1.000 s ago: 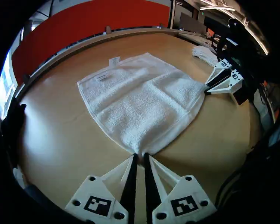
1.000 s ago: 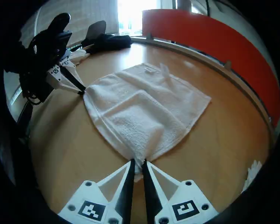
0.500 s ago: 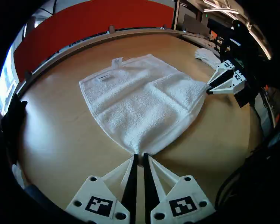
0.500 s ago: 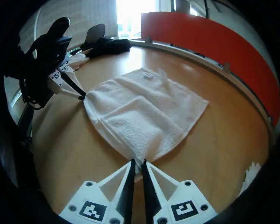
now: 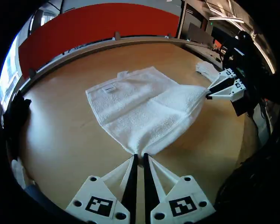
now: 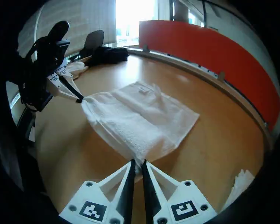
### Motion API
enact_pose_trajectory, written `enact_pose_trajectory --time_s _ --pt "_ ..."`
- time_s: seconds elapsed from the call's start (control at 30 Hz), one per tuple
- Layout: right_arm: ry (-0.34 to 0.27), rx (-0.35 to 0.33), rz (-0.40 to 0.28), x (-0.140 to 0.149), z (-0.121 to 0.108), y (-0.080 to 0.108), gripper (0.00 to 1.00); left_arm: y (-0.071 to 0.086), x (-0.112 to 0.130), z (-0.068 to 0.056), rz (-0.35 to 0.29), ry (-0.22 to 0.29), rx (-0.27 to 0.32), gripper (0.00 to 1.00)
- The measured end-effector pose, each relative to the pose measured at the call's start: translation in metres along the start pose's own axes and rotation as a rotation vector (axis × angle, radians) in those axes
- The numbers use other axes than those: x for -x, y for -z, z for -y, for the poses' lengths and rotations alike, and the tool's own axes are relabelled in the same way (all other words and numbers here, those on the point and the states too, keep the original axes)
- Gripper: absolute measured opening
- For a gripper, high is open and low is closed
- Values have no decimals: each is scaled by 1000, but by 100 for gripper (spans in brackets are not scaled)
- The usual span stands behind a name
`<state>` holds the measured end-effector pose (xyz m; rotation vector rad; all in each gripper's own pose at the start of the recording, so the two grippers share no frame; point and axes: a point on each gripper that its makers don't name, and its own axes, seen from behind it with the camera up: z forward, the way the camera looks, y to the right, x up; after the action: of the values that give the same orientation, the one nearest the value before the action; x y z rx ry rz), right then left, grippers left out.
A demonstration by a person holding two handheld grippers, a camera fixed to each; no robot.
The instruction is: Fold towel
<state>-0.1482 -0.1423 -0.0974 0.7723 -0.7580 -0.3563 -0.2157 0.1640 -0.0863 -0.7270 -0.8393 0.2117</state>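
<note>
The left gripper (image 5: 139, 155) has its fingers (image 5: 131, 175) pinched closed on one near corner of the white towel (image 5: 140, 108). The right gripper (image 6: 137, 161) is clamped the same way on the other corner. Since a second ago both corners have risen, so the near edge now hangs taut between them above the counter (image 5: 65, 130). The labelled far half stays flat.

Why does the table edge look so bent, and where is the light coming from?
Left gripper view: the fisheye lens bows the table and the red partition; the lifted towel casts a soft shadow beneath. Right gripper view: the window is blown out white, and its glare sheens the table.
</note>
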Motion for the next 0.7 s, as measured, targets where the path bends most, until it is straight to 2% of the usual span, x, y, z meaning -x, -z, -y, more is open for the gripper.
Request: enact_pose_trajectory --time_s 0.27,0.7 --pt "23 7 -29 -23 -1 22 13 25 -17 -4 -25 14 0 10" --pt "29 8 -42 -39 1 50 13 56 -32 -19 -49 66 6 10"
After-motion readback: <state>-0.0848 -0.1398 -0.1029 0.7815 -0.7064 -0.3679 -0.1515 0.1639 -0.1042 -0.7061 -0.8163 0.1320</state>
